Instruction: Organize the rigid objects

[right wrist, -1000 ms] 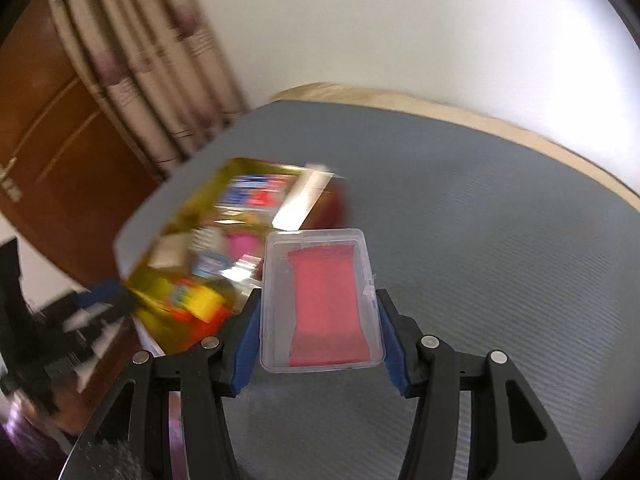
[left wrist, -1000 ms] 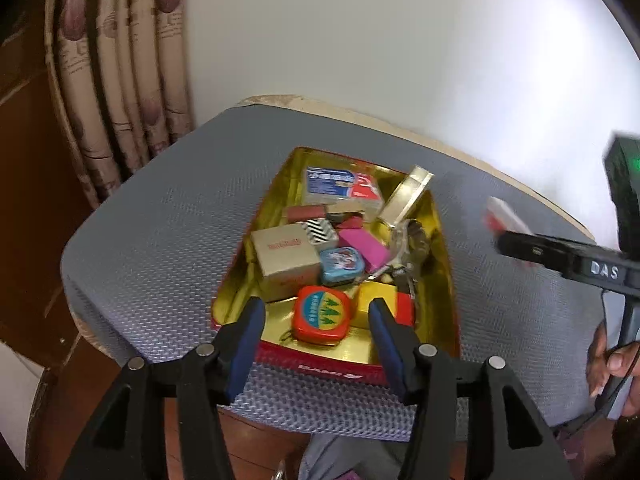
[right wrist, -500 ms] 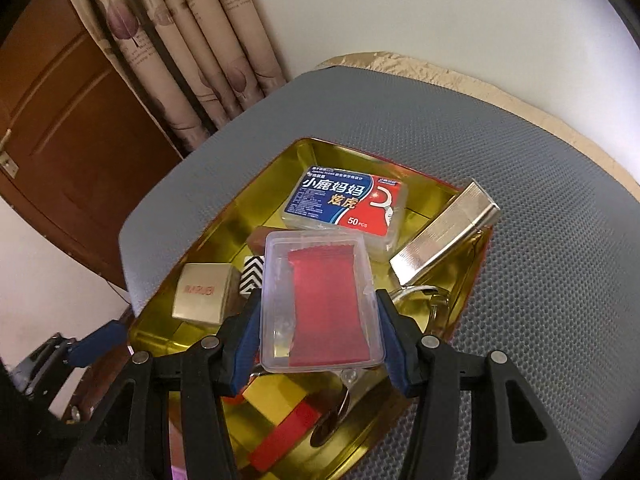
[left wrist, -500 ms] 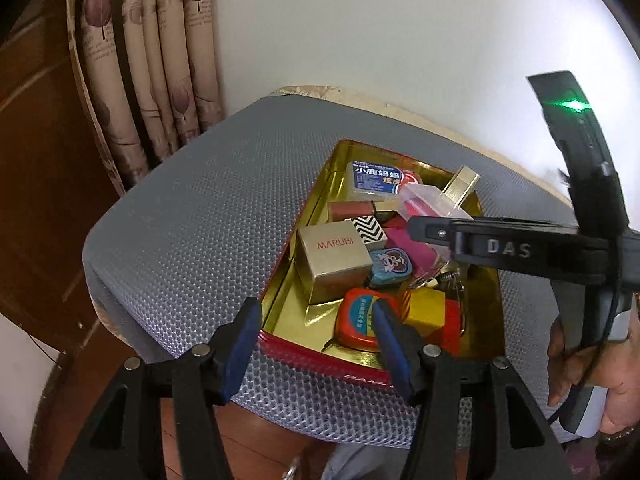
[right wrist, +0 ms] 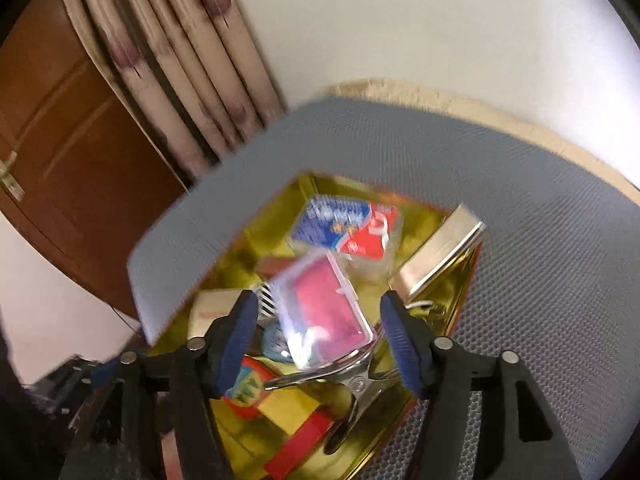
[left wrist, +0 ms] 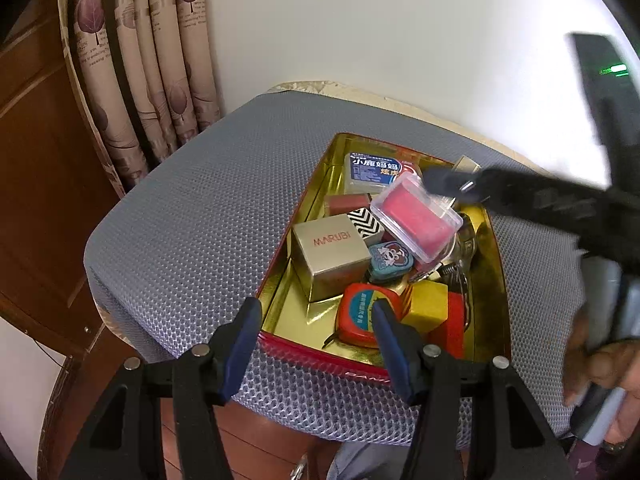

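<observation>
**Clear case let go over the crowded tin**

A second ago the right gripper (right wrist: 316, 336) clamped the clear plastic case with a red insert (right wrist: 324, 306) out over bare cushion; since then it has carried the case across to the gold tin (left wrist: 288, 240), and its jaws are now opening, the blue pads standing clear of both long sides of the case. The case lies between and just ahead of those fingers, tilted and blurred, apparently dropping or settling on the pile; releasing it here puts it with the other hard items.

Just below the fingertips lies a metal spring clip (right wrist: 360, 380). Beyond them sits the blue-and-red floss-pick box (right wrist: 348, 228), and to their right a silver flat box (right wrist: 440, 256) leans on the tin's wall.

The left gripper (left wrist: 316, 332) hovers part open at the tin's near rim, holding nothing, probably waiting its turn. Between its fingertips shows the red tape measure (left wrist: 360, 316); just past them sit the yellow block (left wrist: 426, 304) and the MARUBI box (left wrist: 332, 252). The tin rests on a grey mesh cushion (left wrist: 192, 220).
</observation>
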Available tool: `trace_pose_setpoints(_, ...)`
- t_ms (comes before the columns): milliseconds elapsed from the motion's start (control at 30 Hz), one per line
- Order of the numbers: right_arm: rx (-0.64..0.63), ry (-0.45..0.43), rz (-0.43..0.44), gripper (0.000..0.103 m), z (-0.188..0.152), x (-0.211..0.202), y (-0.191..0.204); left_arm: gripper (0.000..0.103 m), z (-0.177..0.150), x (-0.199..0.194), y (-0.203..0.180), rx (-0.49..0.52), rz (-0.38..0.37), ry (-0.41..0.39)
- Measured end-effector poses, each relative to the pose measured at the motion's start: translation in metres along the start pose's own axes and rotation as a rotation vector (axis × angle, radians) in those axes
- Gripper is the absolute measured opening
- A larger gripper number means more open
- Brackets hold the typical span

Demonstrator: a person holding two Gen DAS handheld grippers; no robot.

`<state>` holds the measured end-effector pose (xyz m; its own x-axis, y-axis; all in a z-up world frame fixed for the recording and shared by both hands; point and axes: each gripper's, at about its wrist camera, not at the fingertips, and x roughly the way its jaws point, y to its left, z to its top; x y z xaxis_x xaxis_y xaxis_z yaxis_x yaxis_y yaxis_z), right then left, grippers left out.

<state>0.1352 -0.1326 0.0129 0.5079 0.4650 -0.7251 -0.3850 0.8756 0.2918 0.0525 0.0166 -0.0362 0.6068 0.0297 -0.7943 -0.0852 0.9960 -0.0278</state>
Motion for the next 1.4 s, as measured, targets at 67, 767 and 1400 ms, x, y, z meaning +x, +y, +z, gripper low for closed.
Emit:
trace_pose_setpoints(67, -0.019, -0.067, -0.013, 0.071, -0.004, -0.02, 0.007, 0.058, 0.0, -0.001, -0.001, 0.004, -0.001, -0.002)
trace_pose_setpoints(767, -0.106, -0.49, -0.325, 0.102, -0.076, -0.159, 0.041, 0.058, -0.007, -0.066, -0.039, 0.122, 0.013, -0.239)
trace_pose_setpoints(1400, -0.122, -0.508, -0.327, 0.102, -0.092, -0.19, 0.045, 0.058, -0.004, -0.091, -0.014, -0.051, 0.035, -0.291)
